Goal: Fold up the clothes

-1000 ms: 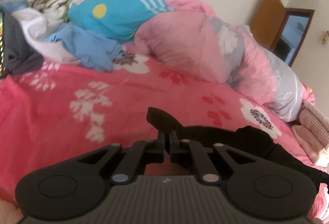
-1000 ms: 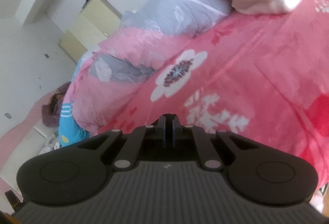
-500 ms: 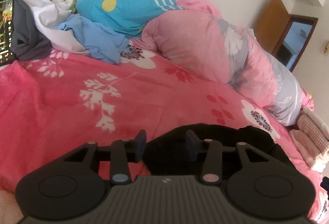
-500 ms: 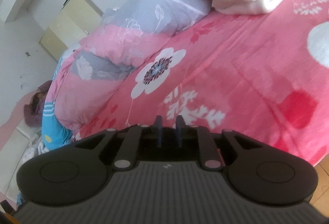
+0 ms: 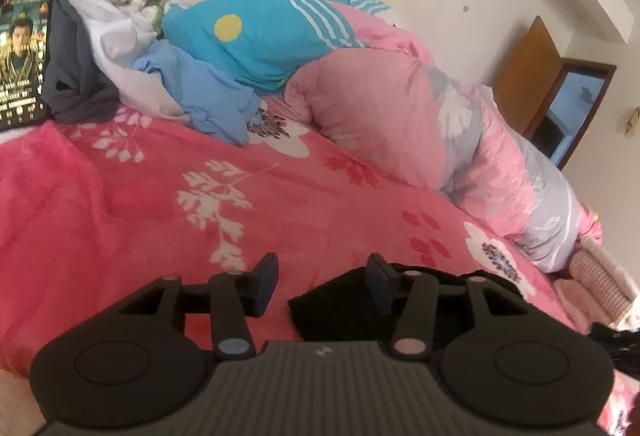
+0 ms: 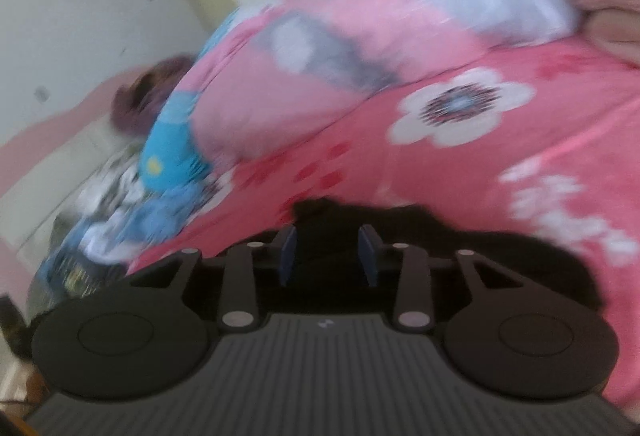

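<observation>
On the bed, near edge: black garment [image 5: 340, 300] lies flat on the red floral blanket [image 5: 140, 196], at 6 o'clock in both wrist views.
Left gripper [image 5: 322, 282]: fingers spread wide, holding nothing; a corner of the black garment sits under and just beside its right finger [image 5: 378, 278], the left finger [image 5: 266, 276] over bare blanket.
Right gripper [image 6: 328, 256]: fingers spread, directly over dark cloth [image 6: 400, 220]; the view is motion-blurred, so contact with the fabric cannot be judged.
Step in hand (judgement): both grippers are free above the garment, so the next fold calls for fresh grasps on two edge points.
Technique: choose matching corners of one edge, bring each finger pair down astride the hem, take only the layers meant to travel, close fully before lifting.
Carry: lift both ends level and lay them over together, keeping the cloth lightly taut.
Risk: thin dark fabric may slip or bunch; the plush blanket could be pinched along with it.
Background, 12 o'clock: rolled pink quilt [image 5: 380, 96] and unfolded clothes pile [image 5: 132, 36], well apart from the work.
Background, 3 o'clock: folded stack [image 5: 596, 276] by the bed edge.
</observation>
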